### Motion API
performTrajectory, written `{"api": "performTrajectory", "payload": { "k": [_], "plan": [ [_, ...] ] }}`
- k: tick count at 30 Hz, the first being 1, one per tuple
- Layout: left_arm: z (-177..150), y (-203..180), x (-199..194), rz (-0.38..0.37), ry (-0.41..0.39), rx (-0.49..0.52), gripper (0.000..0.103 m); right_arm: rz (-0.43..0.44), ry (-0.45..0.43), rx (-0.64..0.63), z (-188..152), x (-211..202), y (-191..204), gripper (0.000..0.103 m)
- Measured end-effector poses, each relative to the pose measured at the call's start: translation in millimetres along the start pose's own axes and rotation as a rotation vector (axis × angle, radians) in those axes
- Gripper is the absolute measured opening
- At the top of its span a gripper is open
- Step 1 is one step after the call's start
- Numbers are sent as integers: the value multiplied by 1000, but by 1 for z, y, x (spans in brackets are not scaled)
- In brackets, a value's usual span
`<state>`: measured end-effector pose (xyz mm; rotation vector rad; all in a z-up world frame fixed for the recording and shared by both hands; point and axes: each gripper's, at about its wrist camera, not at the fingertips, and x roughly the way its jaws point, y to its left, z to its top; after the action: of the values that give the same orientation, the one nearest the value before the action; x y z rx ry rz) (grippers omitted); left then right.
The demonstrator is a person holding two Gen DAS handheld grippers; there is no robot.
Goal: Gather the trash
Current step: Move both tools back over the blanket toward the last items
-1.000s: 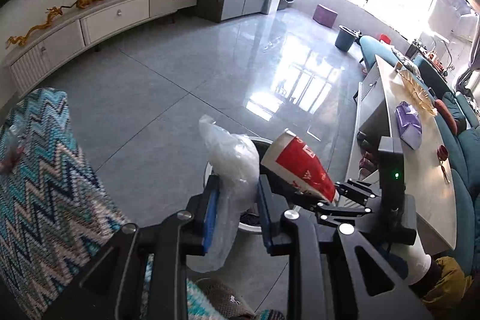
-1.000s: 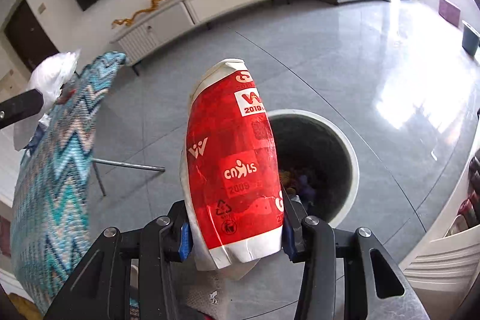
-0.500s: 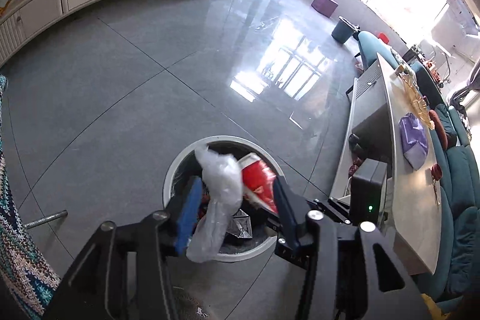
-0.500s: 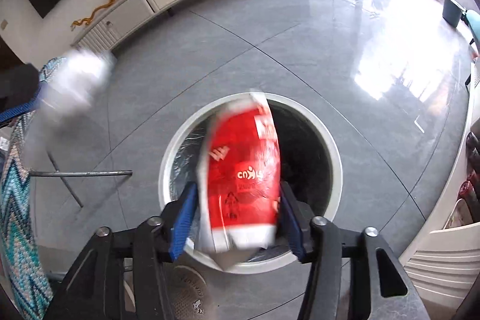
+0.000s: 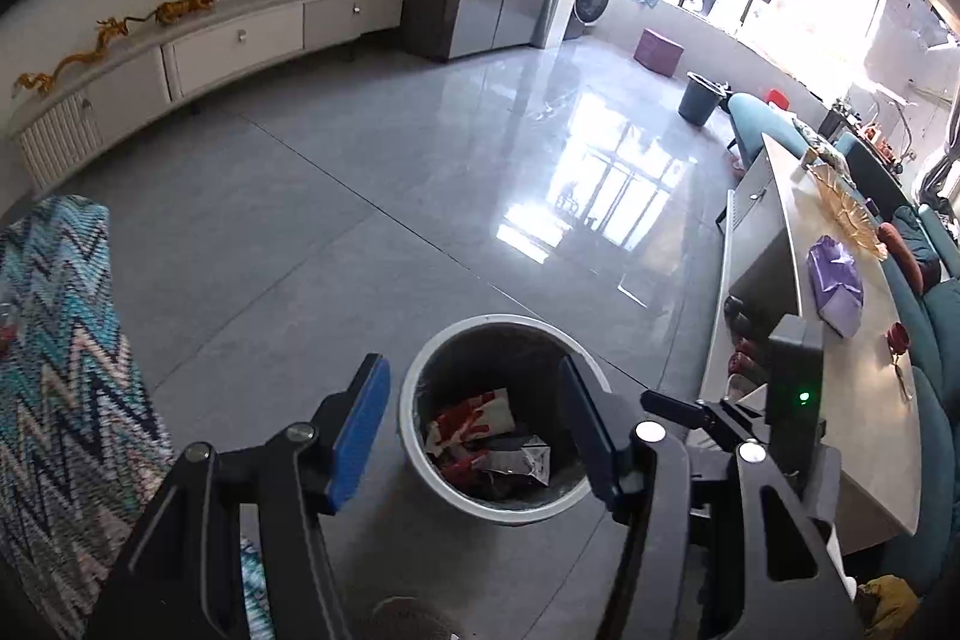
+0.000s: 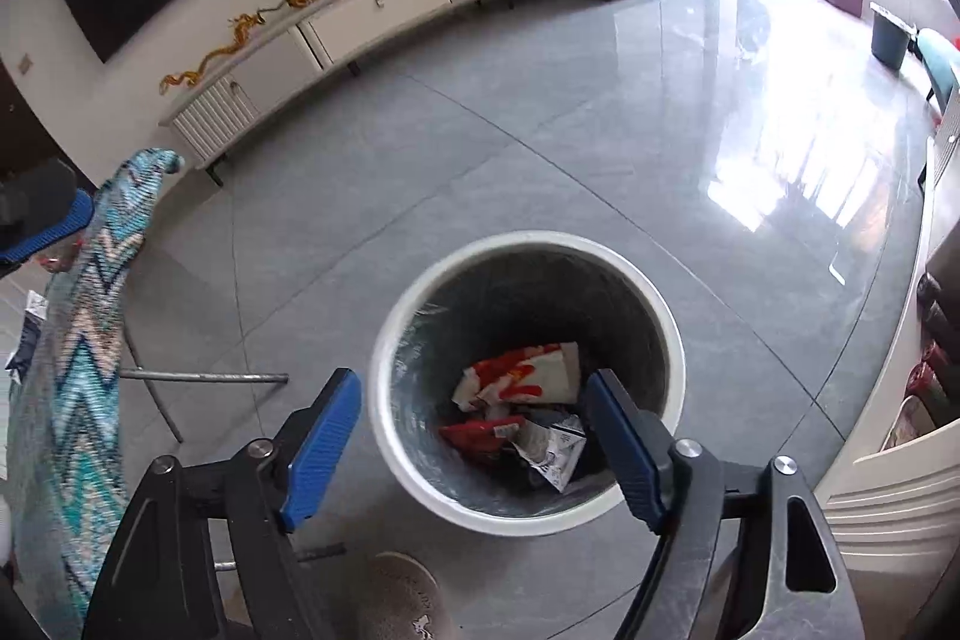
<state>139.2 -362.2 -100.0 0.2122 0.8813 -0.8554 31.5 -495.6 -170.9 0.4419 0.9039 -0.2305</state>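
both claws hang over the white-rimmed bin on the grey floor; the left gripper stands apart with nothing between its blue pads; the right gripper has just been spreading wider and holds nothing either; the crushed red and white cup lies down inside the bin on other wrappers; a zigzag cloth drapes to the left.

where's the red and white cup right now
In the right wrist view, the red and white cup lies inside the round bin, atop other wrappers, below the open right gripper.
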Motion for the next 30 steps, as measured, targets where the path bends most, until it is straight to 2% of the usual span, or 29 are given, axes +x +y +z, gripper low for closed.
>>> {"api": "performTrajectory", "payload": {
  "k": [7, 14, 20, 30],
  "plan": [
    [-21, 27, -83, 128, -145, -55, 57, -13, -167, -105, 0, -62, 72, 93],
    [-52, 72, -176, 280, -272, -120, 57, 42, -285, -182, -12, -108, 141, 102],
    [-90, 112, -239, 443, -322, -185, 57, 108, -315, -270, -26, -121, 203, 103],
    [-144, 162, -312, 636, -392, -310, 57, 210, -315, -407, -47, -128, 280, 103]
  ]
}}
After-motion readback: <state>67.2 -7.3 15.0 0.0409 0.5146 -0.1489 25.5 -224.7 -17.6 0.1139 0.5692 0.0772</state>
